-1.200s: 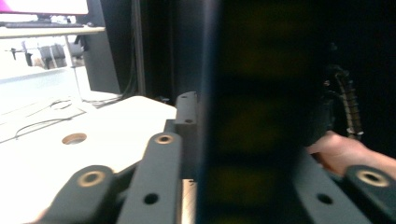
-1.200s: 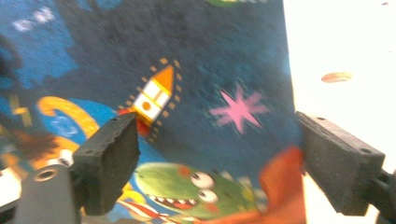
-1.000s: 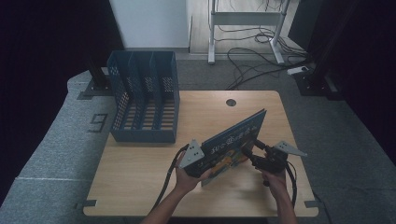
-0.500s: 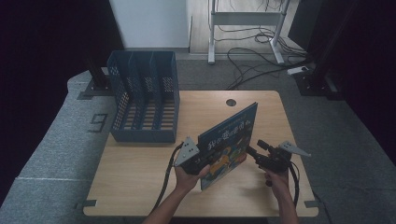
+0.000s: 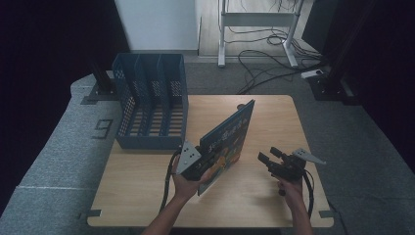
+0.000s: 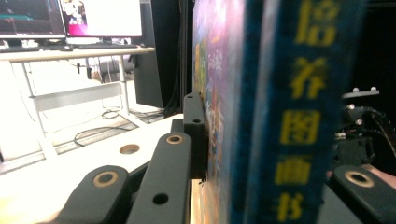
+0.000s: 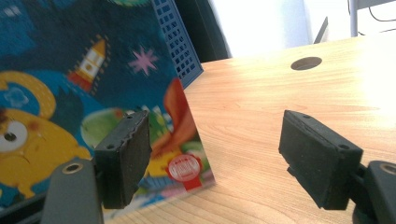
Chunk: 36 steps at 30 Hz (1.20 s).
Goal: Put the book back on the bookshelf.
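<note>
Item: large, thin, blue picture book with cartoon cover (image 5: 229, 139), standing on edge and tilted, its lower corner on the light wooden table (image 5: 274, 117), near the table's middle.

Left gripper (image 5: 205, 164): jaws clamped on the book's near lower edge; in the left gripper view the black pads (image 6: 194, 135) press flat against the cover beside the spine with yellow lettering.

Right gripper (image 5: 266, 159): jaws spread wide, holding nothing, just to the right of the book and apart from it.

Blue perforated plastic file rack with three slots (image 5: 151, 103): at the table's far left, apart from the book.
</note>
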Motion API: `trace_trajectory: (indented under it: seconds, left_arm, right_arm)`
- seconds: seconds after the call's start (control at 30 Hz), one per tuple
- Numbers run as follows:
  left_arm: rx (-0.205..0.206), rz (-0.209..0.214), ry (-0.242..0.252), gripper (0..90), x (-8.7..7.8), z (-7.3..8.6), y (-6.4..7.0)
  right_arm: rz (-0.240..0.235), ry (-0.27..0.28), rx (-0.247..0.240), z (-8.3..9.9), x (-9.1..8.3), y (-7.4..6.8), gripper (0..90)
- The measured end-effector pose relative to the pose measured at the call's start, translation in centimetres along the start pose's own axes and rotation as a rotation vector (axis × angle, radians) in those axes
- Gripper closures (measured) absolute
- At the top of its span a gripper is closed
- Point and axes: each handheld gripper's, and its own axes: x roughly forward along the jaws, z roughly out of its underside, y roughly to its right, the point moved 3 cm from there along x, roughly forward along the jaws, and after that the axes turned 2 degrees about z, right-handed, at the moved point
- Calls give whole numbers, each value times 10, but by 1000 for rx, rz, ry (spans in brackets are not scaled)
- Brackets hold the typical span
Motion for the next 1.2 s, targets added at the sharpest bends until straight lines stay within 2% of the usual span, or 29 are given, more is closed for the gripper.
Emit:
trace_trajectory:
  seconds: [0.1, 0.27, 0.4, 0.43, 0.5, 0.6, 0.7, 0.8, 1.0, 1.2]
  left_arm:
    - [-19, 3, 21, 815, -10, -8, -4]
    - [-20, 2, 29, 815, -19, -15, -8]
    - [-10, -18, 24, 815, -25, -19, -12]
    - [-2, -35, 27, 817, -28, -21, -14]
    - [0, -40, 26, 816, -30, -23, -15]
    - [-14, -46, 24, 817, -33, -27, -19]
    - [-51, -54, 46, 817, -39, -31, -26]
    - [-50, -61, 48, 817, -41, -34, -28]
    - [-19, -89, 46, 817, -49, -38, -34]
    - [-29, -99, 56, 818, -55, -41, -40]
  right_arm:
    - [0, -4, -4, 2, 1, 0, 247]
    - [11, -22, -1, 6, 3, 1, 248]
    - [37, -53, -26, 11, 8, 2, 248]
    - [37, -64, -37, 12, 10, 2, 249]
    - [38, -70, -38, 13, 11, 2, 249]
    - [39, -83, -40, 15, 13, 1, 249]
    - [42, -93, -50, 16, 13, 1, 250]
    - [44, -101, -50, 16, 14, 1, 250]
    - [84, -151, -73, 23, 19, 4, 250]
    - [106, -188, -85, 27, 23, 5, 250]
